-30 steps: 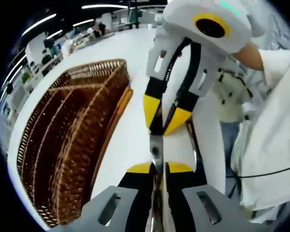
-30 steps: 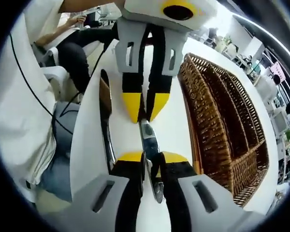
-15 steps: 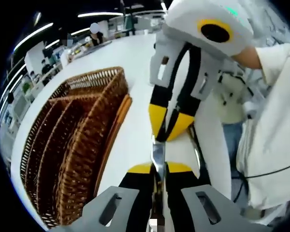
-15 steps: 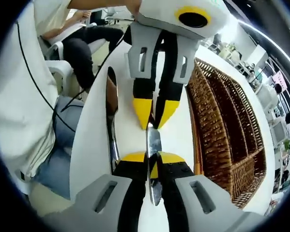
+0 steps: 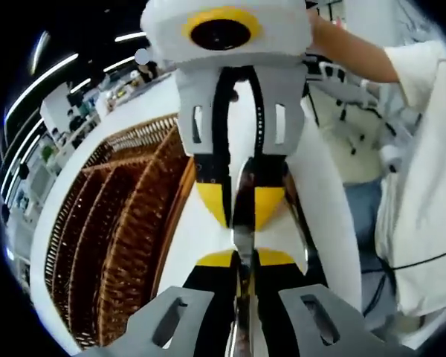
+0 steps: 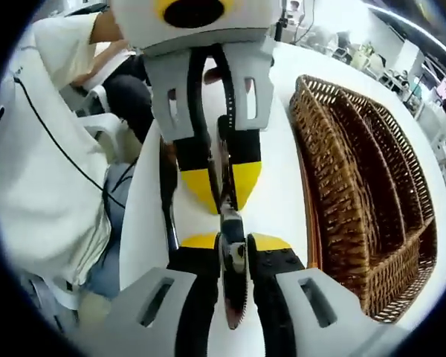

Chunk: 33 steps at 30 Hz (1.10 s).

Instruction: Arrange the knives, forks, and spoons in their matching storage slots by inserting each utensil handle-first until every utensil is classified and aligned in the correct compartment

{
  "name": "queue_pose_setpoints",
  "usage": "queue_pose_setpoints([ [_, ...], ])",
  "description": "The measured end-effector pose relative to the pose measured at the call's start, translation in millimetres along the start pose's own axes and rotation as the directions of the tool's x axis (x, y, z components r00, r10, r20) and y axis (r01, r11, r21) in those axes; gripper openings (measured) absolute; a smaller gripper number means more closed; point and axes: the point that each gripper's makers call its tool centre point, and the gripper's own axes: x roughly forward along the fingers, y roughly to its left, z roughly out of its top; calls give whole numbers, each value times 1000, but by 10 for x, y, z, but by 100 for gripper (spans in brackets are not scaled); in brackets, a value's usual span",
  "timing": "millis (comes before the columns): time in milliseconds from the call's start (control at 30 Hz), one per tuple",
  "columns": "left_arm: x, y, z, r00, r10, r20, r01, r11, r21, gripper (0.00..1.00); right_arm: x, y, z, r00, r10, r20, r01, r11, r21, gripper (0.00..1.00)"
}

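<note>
Counted across the left gripper view and the right gripper view: two tongs, the left tongs [image 5: 241, 253] and the right tongs [image 6: 233, 239], facing each other tip to tip, both closed on one and the same knife [image 6: 231, 286], whose serrated edge shows low in the right gripper view. One more utensil [image 6: 166, 195] lies on the bench [image 6: 282, 186] beside them; its kind is hard to tell. One wicker basket [image 5: 126, 245] stands on that bench, with three long compartments that can be made out. One bench. One person in white [image 6: 41, 171] at its edge
</note>
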Motion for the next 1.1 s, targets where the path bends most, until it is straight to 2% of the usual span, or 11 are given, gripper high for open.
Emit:
queue_pose_setpoints([
  [167, 0, 19, 3, 1000, 28, 7, -28, 999, 21, 8, 3, 42, -22, 999, 43, -17, -41, 996, 79, 14],
  [300, 0, 35, 5, 999, 42, 7, -42, 999, 28, 8, 6, 60, -15, 999, 32, -35, -30, 998, 49, 14],
  [333, 24, -103, 57, 999, 48, 6, -49, 998, 31, 8, -2, 104, -19, 999, 2, -42, -1, 1000, 26, 14],
  [467, 57, -286, 129, 998, 58, -8, -57, 997, 47, 8, -9, 129, -8, 997, -70, -31, 69, 996, -54, 13],
  [567, 49, -216, 110, 998, 54, -12, -53, 997, 59, 8, -15, 148, -15, 994, -111, -19, 109, 991, -76, 13],
  [667, 29, -59, 57, 999, 40, -19, -39, 998, 40, 8, -17, 127, -13, 989, -144, -9, 143, 984, -103, 13],
  [933, 1, 70, -8, 1000, -1, -23, 0, 1000, -30, 8, -23, 126, -11, 984, -181, -5, 178, 975, -129, 13],
  [1033, 0, 90, -21, 1000, -15, -24, 13, 997, -74, 8, -25, 118, -8, 981, -193, -4, 191, 971, -147, 13],
  [1100, -8, 88, -38, 998, -56, -31, 51, 989, -136, 8, -28, 118, -4, 977, -212, -1, 209, 964, -167, 13],
])
